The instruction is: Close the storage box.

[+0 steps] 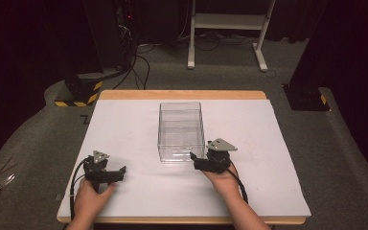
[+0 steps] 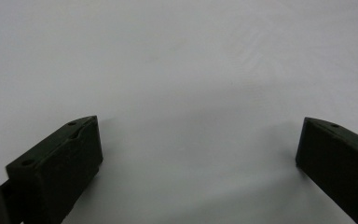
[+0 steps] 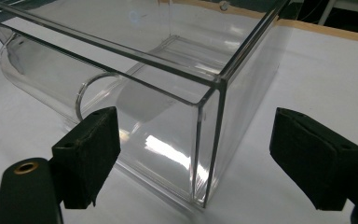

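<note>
A clear plastic box (image 1: 181,130), open at the top and with nothing inside, stands in the middle of the white sheet (image 1: 124,124). My right gripper (image 1: 195,162) lies at the box's near right corner and points left at it. In the right gripper view its jaws are wide apart, so the right gripper (image 3: 198,140) is open, and the clear box (image 3: 168,98) has its near corner in line with the gap. A curved clear handle (image 3: 37,79) bulges from the box's front wall. My left gripper (image 1: 121,172) rests near the front left of the sheet. The left gripper (image 2: 198,144) is open over bare white sheet (image 2: 182,60).
The sheet covers a wooden table (image 1: 182,94) whose edge shows at the back. On the floor behind are a yellow-and-black striped base (image 1: 79,93), white frame legs (image 1: 225,36) and a black post base (image 1: 306,98). Cables trail from both grippers toward the front edge.
</note>
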`<control>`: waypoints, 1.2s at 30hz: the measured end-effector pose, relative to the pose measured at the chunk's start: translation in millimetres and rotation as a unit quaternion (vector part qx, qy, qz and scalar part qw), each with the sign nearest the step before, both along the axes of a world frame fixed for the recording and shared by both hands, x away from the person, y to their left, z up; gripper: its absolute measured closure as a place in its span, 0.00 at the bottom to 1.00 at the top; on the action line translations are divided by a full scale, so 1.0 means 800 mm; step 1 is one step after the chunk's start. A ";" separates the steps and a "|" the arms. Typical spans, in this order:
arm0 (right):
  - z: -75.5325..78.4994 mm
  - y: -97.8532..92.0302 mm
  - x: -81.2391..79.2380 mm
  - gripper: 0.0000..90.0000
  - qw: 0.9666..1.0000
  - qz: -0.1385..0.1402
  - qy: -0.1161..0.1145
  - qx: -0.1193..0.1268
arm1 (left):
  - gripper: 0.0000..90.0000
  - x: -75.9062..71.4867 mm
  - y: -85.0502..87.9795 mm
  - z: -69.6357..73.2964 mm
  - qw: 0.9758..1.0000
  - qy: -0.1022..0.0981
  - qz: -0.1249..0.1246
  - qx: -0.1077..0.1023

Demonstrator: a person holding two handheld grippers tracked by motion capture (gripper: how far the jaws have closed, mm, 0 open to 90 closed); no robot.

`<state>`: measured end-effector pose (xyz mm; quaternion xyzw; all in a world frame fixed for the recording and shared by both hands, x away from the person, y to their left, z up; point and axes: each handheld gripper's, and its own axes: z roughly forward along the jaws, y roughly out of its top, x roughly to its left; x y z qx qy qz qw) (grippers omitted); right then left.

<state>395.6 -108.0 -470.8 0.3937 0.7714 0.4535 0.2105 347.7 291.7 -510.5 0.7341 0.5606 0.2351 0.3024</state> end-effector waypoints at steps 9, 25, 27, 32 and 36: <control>-0.004 0.004 0.012 0.18 1.000 -0.008 0.001 -0.005 | 0.01 0.000 0.000 0.000 1.000 0.000 0.000 0.000; -0.012 0.003 0.031 0.17 1.000 -0.023 0.011 -0.006 | 0.01 0.000 0.000 0.000 1.000 0.000 0.000 0.000; -0.012 0.004 0.030 0.18 1.000 -0.024 0.012 -0.005 | 0.01 0.000 0.000 0.000 1.000 0.000 0.000 0.000; -0.010 0.002 0.028 0.20 1.000 -0.018 0.019 -0.004 | 0.01 0.000 0.000 0.000 1.000 0.000 0.000 0.000; -0.007 0.000 0.021 0.20 1.000 -0.011 0.020 -0.005 | 0.01 0.000 0.000 0.000 1.000 0.000 0.000 0.000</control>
